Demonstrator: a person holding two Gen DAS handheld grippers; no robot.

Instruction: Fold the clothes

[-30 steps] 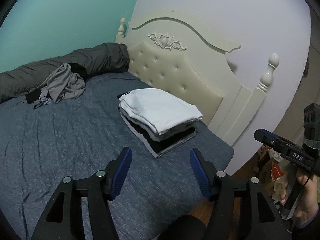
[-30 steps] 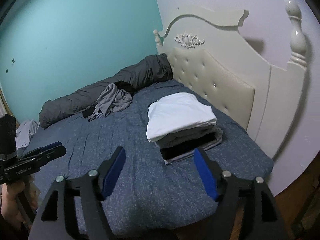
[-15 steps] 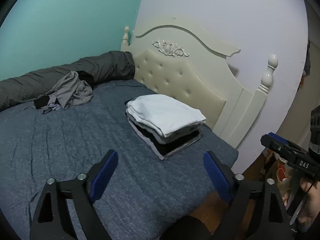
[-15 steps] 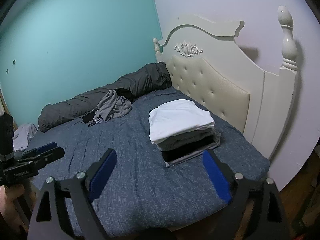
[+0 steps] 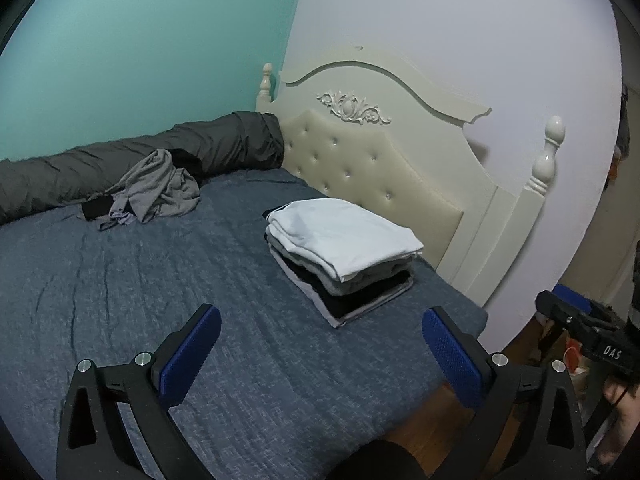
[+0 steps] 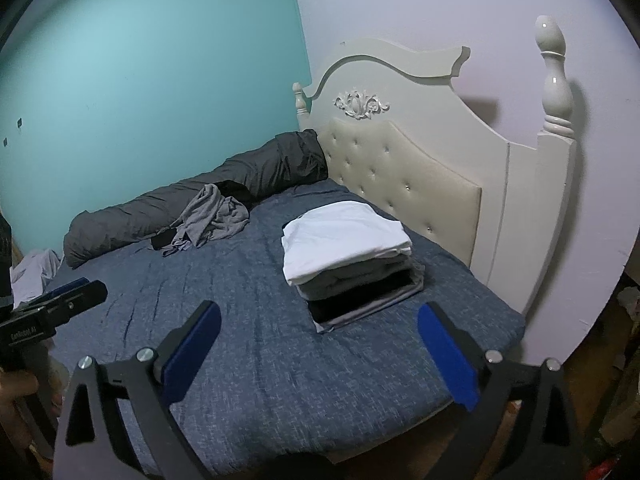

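Observation:
A stack of folded clothes [image 5: 340, 252], white on top, grey and black below, lies on the blue bed [image 5: 140, 292] near the headboard; it also shows in the right wrist view [image 6: 348, 256]. A crumpled grey garment [image 5: 156, 188] lies at the far side of the bed, also seen in the right wrist view [image 6: 212, 216]. My left gripper [image 5: 320, 344] is open and empty, held back over the bed's near edge. My right gripper [image 6: 320, 344] is open and empty, likewise short of the stack.
A rolled dark grey duvet [image 5: 132, 156] lies along the teal wall. The cream headboard [image 5: 372, 156] stands behind the stack. White cloth [image 6: 32, 276] lies on the floor at the left. Wooden floor and clutter [image 5: 572, 356] are at the right.
Both grippers have opened wider and drawn back from the bed, so the stack looks farther off. The clothes have not moved.

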